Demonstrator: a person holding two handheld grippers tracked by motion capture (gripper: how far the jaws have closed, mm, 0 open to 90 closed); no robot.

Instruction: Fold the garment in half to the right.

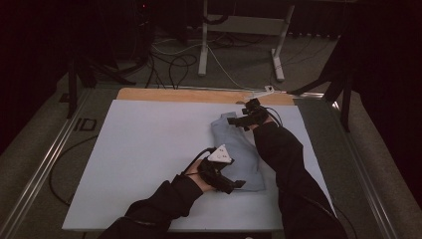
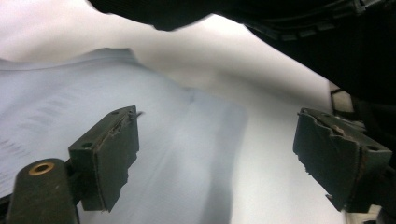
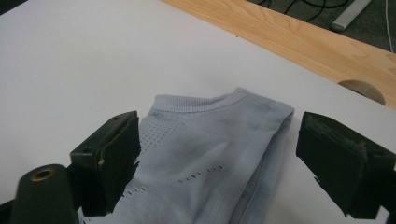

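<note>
A pale blue knitted garment [image 1: 238,149] lies folded on the white table sheet [image 1: 149,144], right of centre. My left gripper [image 1: 238,185] hovers over its near corner, jaws wide apart; in the left gripper view the blue cloth [image 2: 177,154] lies under the open gap [image 2: 215,154], blurred. My right gripper [image 1: 238,121] is over the garment's far end. In the right gripper view the ribbed neckline [image 3: 219,105] sits between the open fingers, gripper [image 3: 217,158] with nothing pinched.
A wooden table edge [image 1: 199,94] runs along the far side, with a round hole [image 3: 362,88] in it. Metal rails [image 1: 45,164] flank the table. A white desk frame [image 1: 239,30] and cables stand on the floor beyond. A dark sleeve [image 2: 303,28] crosses the left gripper view.
</note>
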